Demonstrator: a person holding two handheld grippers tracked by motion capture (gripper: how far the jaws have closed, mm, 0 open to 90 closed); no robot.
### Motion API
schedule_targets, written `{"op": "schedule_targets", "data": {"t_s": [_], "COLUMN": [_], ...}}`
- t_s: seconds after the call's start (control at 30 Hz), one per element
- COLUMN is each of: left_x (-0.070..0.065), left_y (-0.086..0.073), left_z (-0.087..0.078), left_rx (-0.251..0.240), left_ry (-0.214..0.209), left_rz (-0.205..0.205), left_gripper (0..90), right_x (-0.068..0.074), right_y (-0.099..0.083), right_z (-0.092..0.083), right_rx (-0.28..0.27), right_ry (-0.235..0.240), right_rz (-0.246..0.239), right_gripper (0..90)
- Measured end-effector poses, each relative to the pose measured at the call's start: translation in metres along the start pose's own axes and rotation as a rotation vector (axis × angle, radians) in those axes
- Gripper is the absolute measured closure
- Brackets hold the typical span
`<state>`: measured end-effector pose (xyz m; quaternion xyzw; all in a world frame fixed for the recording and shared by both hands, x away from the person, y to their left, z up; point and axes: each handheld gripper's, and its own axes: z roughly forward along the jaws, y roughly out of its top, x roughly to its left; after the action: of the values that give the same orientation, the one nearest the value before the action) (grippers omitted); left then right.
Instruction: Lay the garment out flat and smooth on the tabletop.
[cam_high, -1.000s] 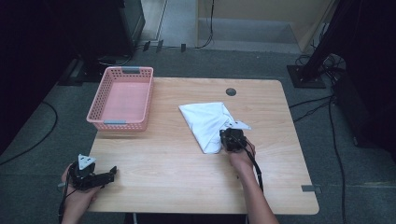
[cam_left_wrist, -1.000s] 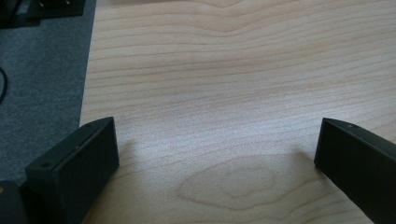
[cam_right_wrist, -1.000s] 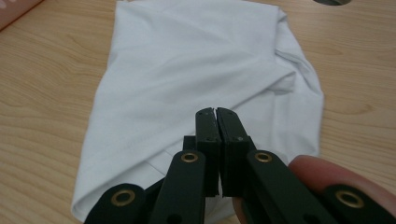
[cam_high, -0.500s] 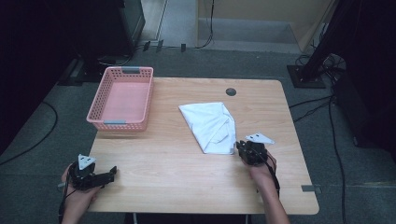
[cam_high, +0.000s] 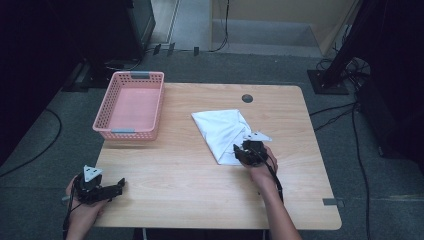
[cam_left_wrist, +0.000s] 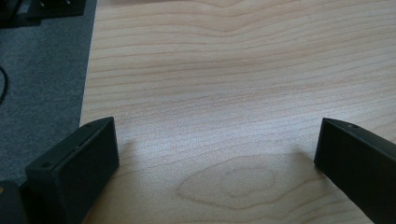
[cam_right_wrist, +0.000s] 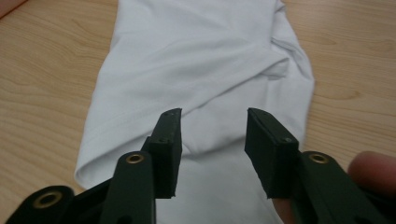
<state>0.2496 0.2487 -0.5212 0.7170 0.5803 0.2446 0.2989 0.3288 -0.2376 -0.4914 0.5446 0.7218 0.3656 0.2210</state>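
A folded white cloth (cam_high: 220, 131) lies right of the table's middle. My right gripper (cam_high: 239, 152) hovers over the cloth's near end. In the right gripper view the cloth (cam_right_wrist: 205, 60) stretches away beneath my right gripper (cam_right_wrist: 215, 114). Its jaws have just been opening and stand partly apart, with fabric below them and nothing pinched. My left gripper (cam_high: 119, 185) rests at the table's near left corner. In the left gripper view, my left gripper (cam_left_wrist: 217, 123) stands wide open over bare wood.
A pink plastic basket (cam_high: 127, 132) sits at the back left of the wooden table (cam_high: 190, 200). A dark round grommet (cam_high: 247, 98) is set near the far edge. Grey carpet with cables (cam_high: 340, 112) surrounds the table.
The right gripper swung off to the right of the cloth, then came back left onto its near end. Its jaws went from shut to partly open. The left gripper stayed put.
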Motion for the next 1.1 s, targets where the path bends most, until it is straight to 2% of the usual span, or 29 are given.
{"op": "schedule_targets", "data": {"t_s": [0.07,0.13,0.27,0.33,0.5,0.67,0.9,1.1], "left_x": [0.000,0.000,0.000,0.000,0.000,0.000,0.000,0.000], "left_y": [0.000,0.000,0.000,0.000,0.000,-0.001,-0.001,-0.001], "left_z": [0.000,0.000,0.000,0.000,0.000,0.000,0.000,0.000], "left_rx": [0.000,0.000,0.001,0.001,0.001,-0.001,0.000,0.000], "left_ry": [0.000,0.000,-0.001,0.000,0.000,0.001,0.001,0.001], "left_rz": [0.000,0.000,0.001,0.002,0.001,0.000,0.000,0.000], "left_gripper": [0.0,0.0,0.0,0.0,0.0,0.0,0.0,0.0], "right_x": [0.005,0.007,0.002,-0.003,-0.005,-0.010,-0.011,-0.008], "right_y": [0.002,0.003,-0.004,-0.006,-0.007,-0.021,-0.036,-0.049], "right_z": [0.010,0.019,0.035,0.036,0.030,0.019,0.001,-0.011], "right_rx": [0.002,0.012,0.054,0.044,0.075,0.046,0.049,0.035], "right_ry": [-0.018,-0.035,-0.100,-0.077,-0.056,-0.007,0.029,0.032], "right_rz": [0.016,0.021,0.042,0.077,0.043,0.001,-0.036,-0.044], "right_gripper": [50.6,41.7,33.0,32.9,32.1,30.8,30.8,30.8]}}
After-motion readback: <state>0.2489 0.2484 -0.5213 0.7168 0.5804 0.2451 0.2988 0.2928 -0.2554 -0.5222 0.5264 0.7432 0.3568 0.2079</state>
